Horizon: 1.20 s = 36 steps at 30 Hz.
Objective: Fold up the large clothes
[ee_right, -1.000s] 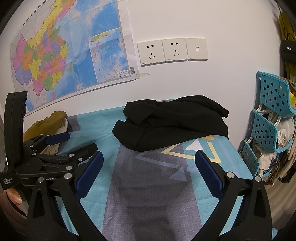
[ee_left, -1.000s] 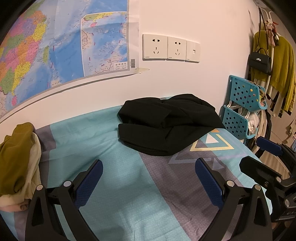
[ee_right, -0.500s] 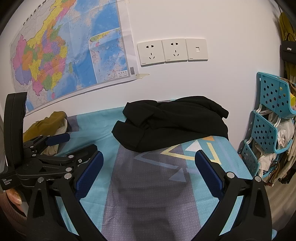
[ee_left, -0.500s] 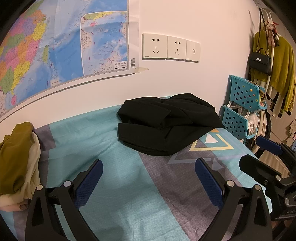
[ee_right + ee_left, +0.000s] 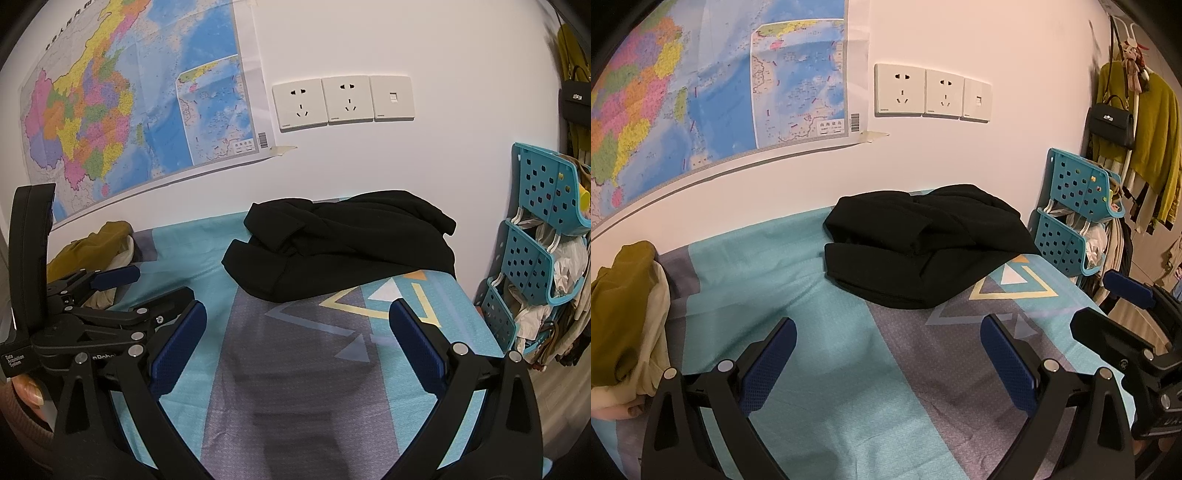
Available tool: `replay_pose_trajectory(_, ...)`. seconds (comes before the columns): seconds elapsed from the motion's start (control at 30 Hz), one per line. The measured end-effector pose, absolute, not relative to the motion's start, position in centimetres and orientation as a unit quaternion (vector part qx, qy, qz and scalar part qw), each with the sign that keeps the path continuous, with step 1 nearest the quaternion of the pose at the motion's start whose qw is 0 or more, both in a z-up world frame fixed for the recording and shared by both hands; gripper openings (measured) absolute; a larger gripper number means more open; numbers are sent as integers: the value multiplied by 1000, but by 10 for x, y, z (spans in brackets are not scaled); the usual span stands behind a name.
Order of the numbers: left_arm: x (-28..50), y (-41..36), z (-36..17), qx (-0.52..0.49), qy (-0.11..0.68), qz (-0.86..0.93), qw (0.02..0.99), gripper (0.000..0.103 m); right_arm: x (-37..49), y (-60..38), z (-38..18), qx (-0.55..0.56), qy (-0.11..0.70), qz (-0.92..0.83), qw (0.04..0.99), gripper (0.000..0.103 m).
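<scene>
Left wrist view: black garment (image 5: 923, 254) lies crumpled at far side of bed (image 5: 820, 369), against wall. Left gripper (image 5: 886, 363) and right gripper (image 5: 297, 345) both empty, fingers apart, well short of it. Step: approach. Next likely: reach forward, pinch edges, spread flat.

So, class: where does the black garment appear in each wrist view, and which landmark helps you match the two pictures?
Left wrist: black garment lies centre, slightly right, on the bed near the wall.
Right wrist: black garment lies centre, slightly right, on the bed near the wall.
Shared landmark: the wall sockets sit above it in both.
</scene>
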State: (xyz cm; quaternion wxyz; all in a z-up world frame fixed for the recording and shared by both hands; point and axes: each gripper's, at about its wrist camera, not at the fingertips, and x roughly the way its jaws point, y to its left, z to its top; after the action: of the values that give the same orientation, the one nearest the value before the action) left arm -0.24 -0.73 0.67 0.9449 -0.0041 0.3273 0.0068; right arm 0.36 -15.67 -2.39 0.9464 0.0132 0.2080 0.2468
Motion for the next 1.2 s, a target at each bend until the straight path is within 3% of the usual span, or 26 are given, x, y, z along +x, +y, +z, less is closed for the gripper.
replay_pose_trajectory(0.77, 12, -6, 0, -10, 341, 10, 940, 96, 16, -155, -25, 2, 221, 249, 943, 98)
replay_pose_trajectory(1.2, 62, 20, -27, -29, 376, 43, 925, 96, 90, -135, -30, -66, 254, 251, 932, 98)
